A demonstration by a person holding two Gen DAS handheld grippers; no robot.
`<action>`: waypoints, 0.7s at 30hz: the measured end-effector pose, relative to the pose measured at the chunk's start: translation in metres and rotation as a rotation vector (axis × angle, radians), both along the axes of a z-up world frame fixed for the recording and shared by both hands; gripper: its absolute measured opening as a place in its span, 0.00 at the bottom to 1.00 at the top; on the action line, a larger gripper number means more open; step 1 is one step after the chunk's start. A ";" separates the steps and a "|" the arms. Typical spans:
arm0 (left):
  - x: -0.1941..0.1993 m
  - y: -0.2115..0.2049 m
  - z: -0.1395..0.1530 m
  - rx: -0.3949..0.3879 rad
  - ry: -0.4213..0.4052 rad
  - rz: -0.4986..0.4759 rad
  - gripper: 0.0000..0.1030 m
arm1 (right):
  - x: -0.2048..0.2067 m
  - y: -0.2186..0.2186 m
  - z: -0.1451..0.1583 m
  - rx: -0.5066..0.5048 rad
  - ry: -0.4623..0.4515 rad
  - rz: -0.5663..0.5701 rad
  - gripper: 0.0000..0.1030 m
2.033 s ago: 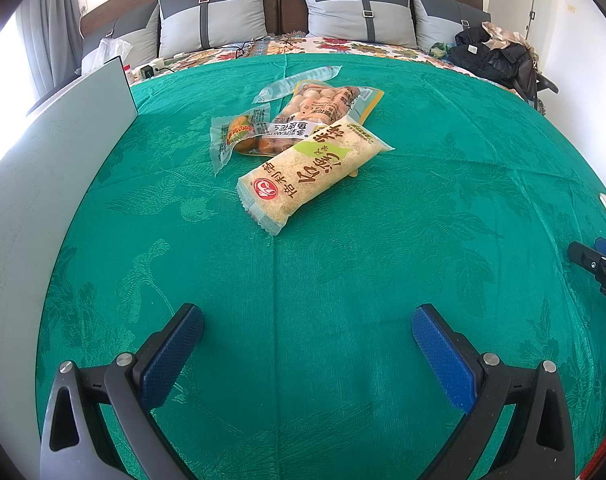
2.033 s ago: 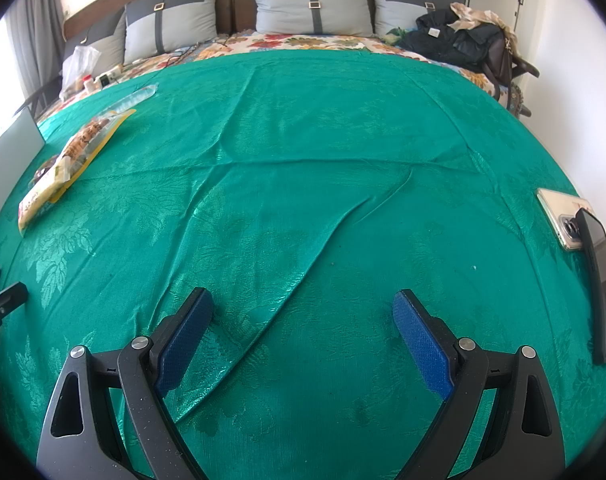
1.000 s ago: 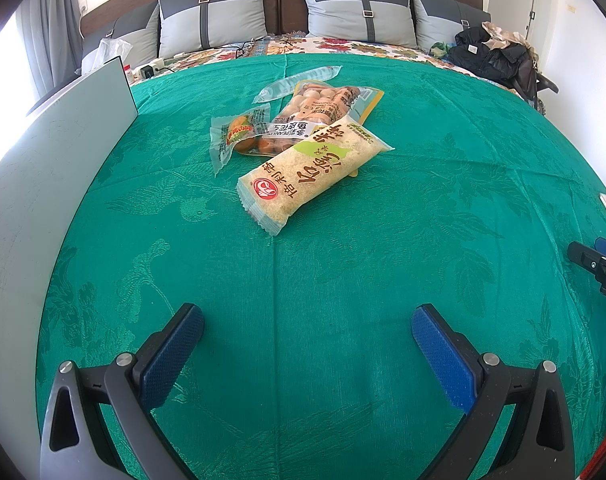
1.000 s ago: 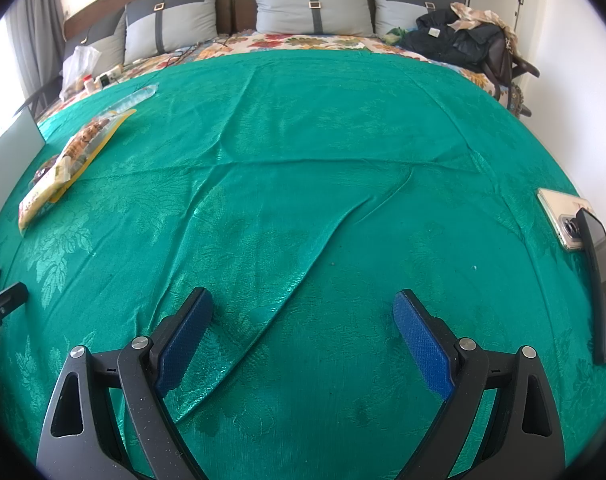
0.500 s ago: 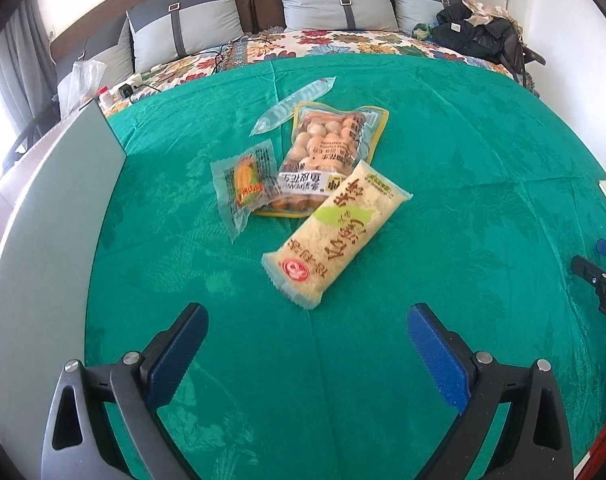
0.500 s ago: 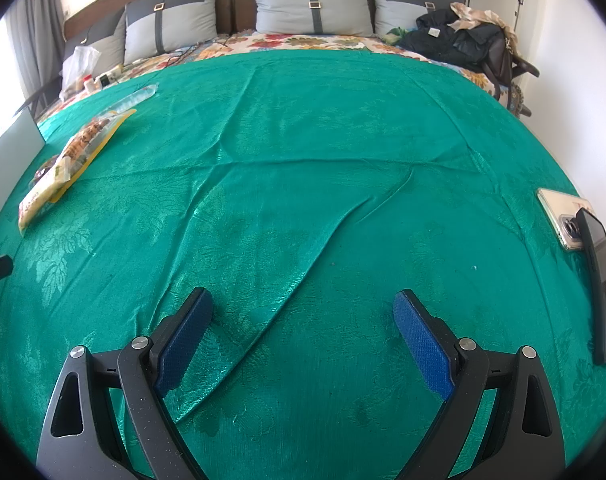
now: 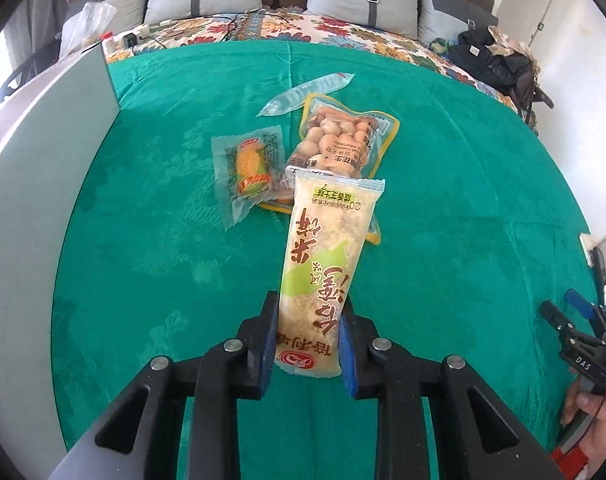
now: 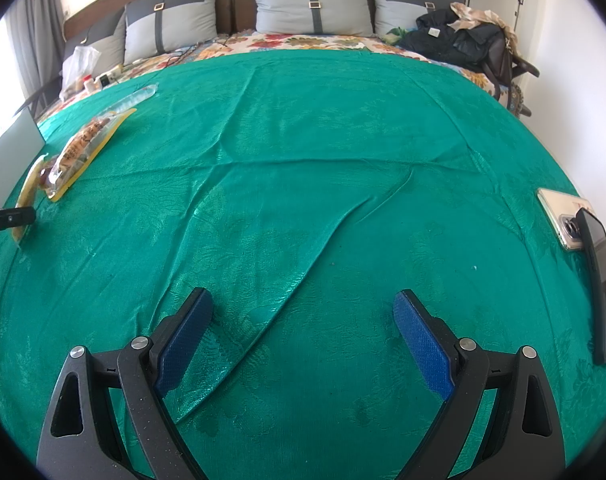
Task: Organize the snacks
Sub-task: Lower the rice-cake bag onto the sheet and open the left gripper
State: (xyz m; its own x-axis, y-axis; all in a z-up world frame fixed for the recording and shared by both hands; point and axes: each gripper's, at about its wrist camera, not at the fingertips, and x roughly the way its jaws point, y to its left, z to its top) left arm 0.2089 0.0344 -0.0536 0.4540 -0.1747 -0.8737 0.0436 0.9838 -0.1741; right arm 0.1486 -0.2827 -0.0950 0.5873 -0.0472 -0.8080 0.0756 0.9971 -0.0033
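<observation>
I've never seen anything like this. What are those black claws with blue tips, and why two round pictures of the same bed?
No robot here: a person holds a hand tool in each hand, each with two blue-padded fingers and a wide-angle camera looking along them. One picture comes from each tool. The left gripper is closing its fingers on a long rice-cracker packet. Behind it, on the green bedspread, lie a peanut pack, a small corn snack and a clear tube-shaped packet. The right gripper is open and holds nothing; two phones lie at its right.
</observation>
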 end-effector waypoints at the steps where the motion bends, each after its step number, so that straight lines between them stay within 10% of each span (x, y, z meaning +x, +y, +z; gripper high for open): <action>1: -0.012 0.008 0.003 -0.011 0.010 0.021 0.25 | 0.000 0.000 0.000 0.000 0.000 0.000 0.92; 7: -0.060 0.028 0.003 0.056 0.052 0.075 0.26 | 0.000 0.000 0.000 0.000 0.000 0.000 0.92; 12: -0.060 0.034 -0.018 0.134 0.014 0.116 0.77 | 0.000 -0.001 0.000 0.001 0.000 0.000 0.92; 21: -0.054 0.058 -0.035 0.177 -0.081 0.173 1.00 | 0.000 0.000 0.000 0.002 0.000 0.000 0.92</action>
State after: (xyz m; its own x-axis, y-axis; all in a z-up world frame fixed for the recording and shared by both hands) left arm 0.1545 0.0928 -0.0886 0.5339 0.0643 -0.8431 -0.1210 0.9927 -0.0010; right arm 0.1486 -0.2828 -0.0952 0.5871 -0.0456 -0.8082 0.0755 0.9971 -0.0015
